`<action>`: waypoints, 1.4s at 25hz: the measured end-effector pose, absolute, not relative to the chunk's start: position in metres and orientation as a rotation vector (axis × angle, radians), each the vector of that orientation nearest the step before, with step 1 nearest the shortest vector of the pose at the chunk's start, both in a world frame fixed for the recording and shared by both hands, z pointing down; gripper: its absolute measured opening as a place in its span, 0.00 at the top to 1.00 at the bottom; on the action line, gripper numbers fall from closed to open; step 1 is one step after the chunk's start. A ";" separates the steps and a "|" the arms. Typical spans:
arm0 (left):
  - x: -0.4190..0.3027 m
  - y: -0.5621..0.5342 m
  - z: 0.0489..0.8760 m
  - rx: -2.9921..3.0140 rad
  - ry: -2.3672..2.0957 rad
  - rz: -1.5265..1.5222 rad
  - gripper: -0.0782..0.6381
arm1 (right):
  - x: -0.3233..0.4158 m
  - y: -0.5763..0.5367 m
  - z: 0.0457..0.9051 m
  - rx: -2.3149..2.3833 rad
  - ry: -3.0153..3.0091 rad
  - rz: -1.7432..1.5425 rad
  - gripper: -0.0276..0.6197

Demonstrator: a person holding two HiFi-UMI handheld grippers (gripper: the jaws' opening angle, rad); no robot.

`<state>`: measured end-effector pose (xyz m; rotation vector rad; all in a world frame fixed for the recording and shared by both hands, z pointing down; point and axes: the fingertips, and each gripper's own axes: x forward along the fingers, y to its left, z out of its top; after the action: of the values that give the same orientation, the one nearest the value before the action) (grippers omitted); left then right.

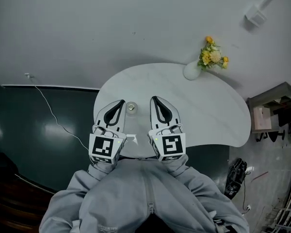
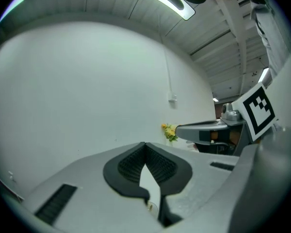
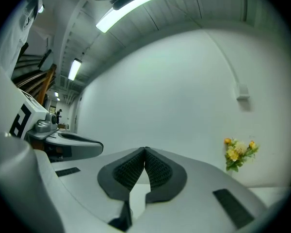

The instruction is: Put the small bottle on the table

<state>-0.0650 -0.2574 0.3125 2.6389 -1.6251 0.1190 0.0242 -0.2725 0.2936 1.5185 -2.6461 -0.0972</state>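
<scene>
The small bottle [image 1: 131,108] shows from above as a small round clear thing. It stands on the white rounded table [image 1: 208,115] near its front left edge. It lies between my two grippers, closer to the left one, and I cannot tell whether that one touches it. My left gripper [image 1: 121,102] is shut with nothing between its pads [image 2: 157,166]. The right gripper [image 1: 153,99] is shut and empty too, its tips meeting [image 3: 145,150]. Both point away from me over the table's near edge.
A white vase [image 1: 191,71] of yellow flowers [image 1: 212,55] stands at the table's far edge. A shelf unit [image 1: 274,111] is at the right and a black bag [image 1: 236,176] lies on the floor. A white cable [image 1: 48,111] runs over the dark floor at the left.
</scene>
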 end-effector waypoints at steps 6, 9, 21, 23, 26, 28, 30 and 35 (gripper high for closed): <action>-0.078 -0.242 0.269 2.618 -1.723 0.074 0.88 | 0.039 -0.256 0.258 1.575 -2.635 -0.137 0.92; -0.079 -0.238 0.256 2.614 -1.758 0.045 0.88 | 0.044 -0.252 0.250 1.600 -2.623 -0.148 0.92; -0.074 -0.227 0.256 2.625 -1.778 0.059 0.88 | 0.044 -0.242 0.248 1.614 -2.653 -0.120 0.92; -0.075 -0.228 0.255 2.624 -1.790 0.059 0.88 | 0.043 -0.242 0.249 1.608 -2.658 -0.116 0.92; -0.073 -0.229 0.256 2.621 -1.801 0.059 0.88 | 0.042 -0.242 0.250 1.593 -2.664 -0.121 0.92; -0.072 -0.228 0.256 2.616 -1.805 0.050 0.88 | 0.043 -0.242 0.251 1.585 -2.667 -0.122 0.92; -0.073 -0.227 0.256 2.610 -1.811 0.032 0.88 | 0.042 -0.242 0.252 1.578 -2.669 -0.123 0.92; -0.071 -0.231 0.261 2.612 -1.802 0.056 0.88 | 0.041 -0.247 0.256 1.567 -2.673 -0.121 0.92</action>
<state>-0.0707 -0.2314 0.2611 2.6120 -1.8019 0.0565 0.0411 -0.2467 0.2559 1.5666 -2.6734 -0.1211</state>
